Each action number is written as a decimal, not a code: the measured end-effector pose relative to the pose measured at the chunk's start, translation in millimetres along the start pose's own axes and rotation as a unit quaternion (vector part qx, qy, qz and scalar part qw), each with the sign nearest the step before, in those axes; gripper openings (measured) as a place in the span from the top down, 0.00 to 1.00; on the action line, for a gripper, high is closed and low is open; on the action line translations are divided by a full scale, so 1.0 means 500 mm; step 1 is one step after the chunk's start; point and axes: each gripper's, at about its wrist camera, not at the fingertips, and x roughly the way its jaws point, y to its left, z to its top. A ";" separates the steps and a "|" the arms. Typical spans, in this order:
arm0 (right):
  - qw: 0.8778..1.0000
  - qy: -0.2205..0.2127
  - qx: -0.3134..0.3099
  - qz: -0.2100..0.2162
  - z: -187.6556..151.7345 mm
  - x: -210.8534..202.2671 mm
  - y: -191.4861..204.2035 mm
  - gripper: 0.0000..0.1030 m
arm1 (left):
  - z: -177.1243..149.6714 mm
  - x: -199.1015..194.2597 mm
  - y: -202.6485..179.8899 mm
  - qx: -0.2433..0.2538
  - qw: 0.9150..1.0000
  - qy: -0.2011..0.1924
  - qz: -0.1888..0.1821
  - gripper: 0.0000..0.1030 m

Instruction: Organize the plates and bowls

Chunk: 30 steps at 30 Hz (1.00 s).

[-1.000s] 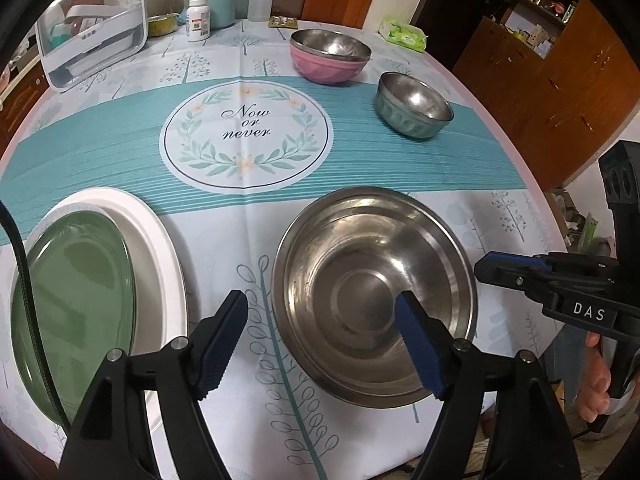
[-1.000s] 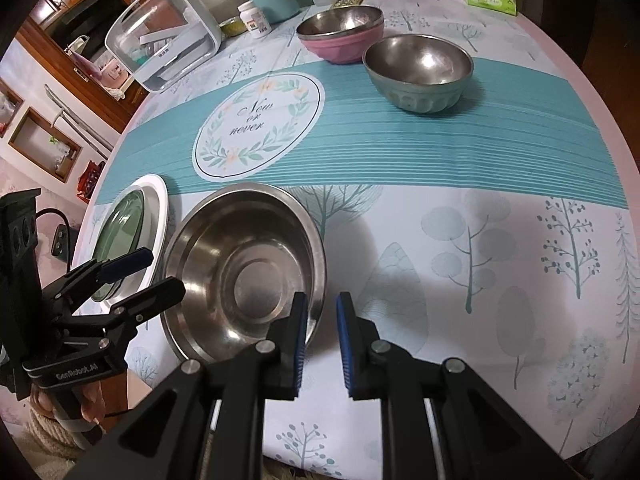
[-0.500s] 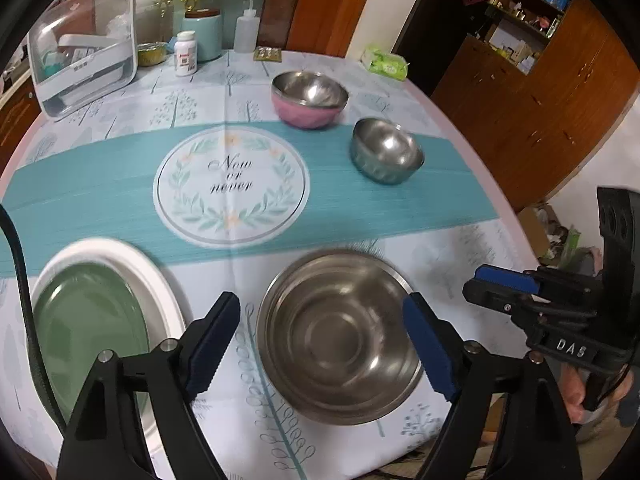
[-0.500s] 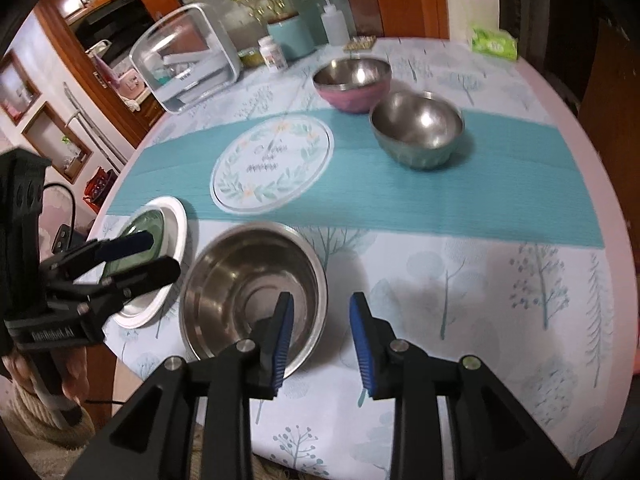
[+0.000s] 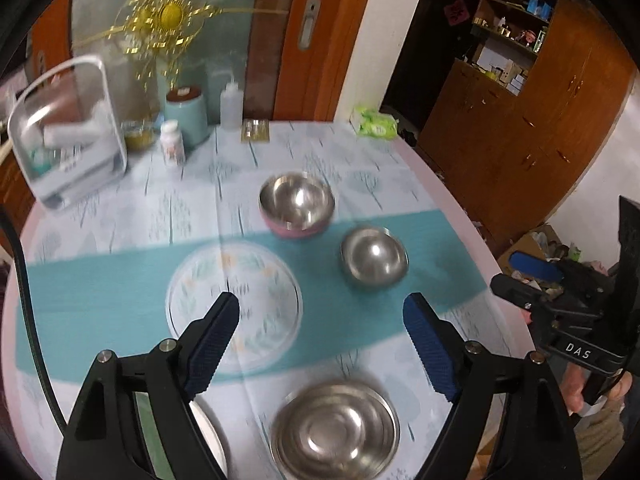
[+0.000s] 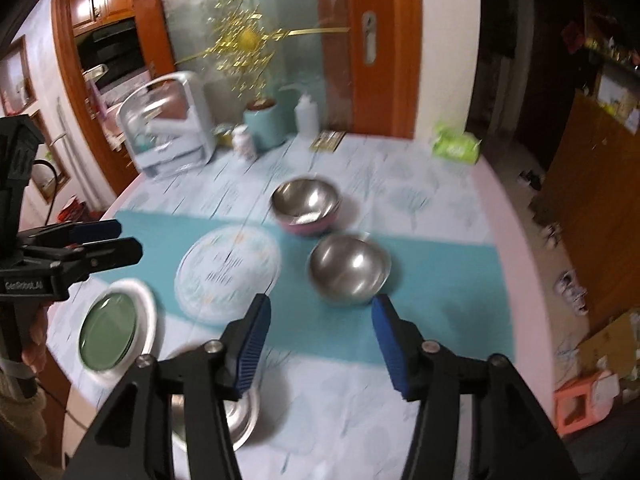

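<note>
A large steel bowl (image 5: 336,432) sits at the table's near edge; it also shows in the right wrist view (image 6: 236,416), partly hidden by my fingers. A green plate (image 6: 106,336) lies on a white plate (image 6: 146,300) at the near left. A pink-sided steel bowl (image 5: 297,204) (image 6: 307,206) and a smaller steel bowl (image 5: 374,258) (image 6: 349,270) stand further back. My left gripper (image 5: 320,344) is open and empty, raised above the table. My right gripper (image 6: 320,344) is open and empty, raised in front of the smaller bowl.
A clear storage box (image 5: 66,132), a teal pot (image 5: 186,114), a squeeze bottle (image 5: 231,106), a pill bottle (image 5: 173,143) and a green wipes pack (image 5: 376,125) stand along the table's far edge. A wooden cabinet (image 5: 532,120) is to the right.
Both grippers have lifted and pulled back from the large steel bowl, so more of the table shows. The right gripper's jaws have opened wide; the left stayed open.
</note>
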 end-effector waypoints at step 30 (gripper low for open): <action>0.979 0.134 0.149 0.032 0.182 0.564 -0.091 0.48 | 0.199 0.565 0.161 -0.088 0.989 0.108 0.051 0.29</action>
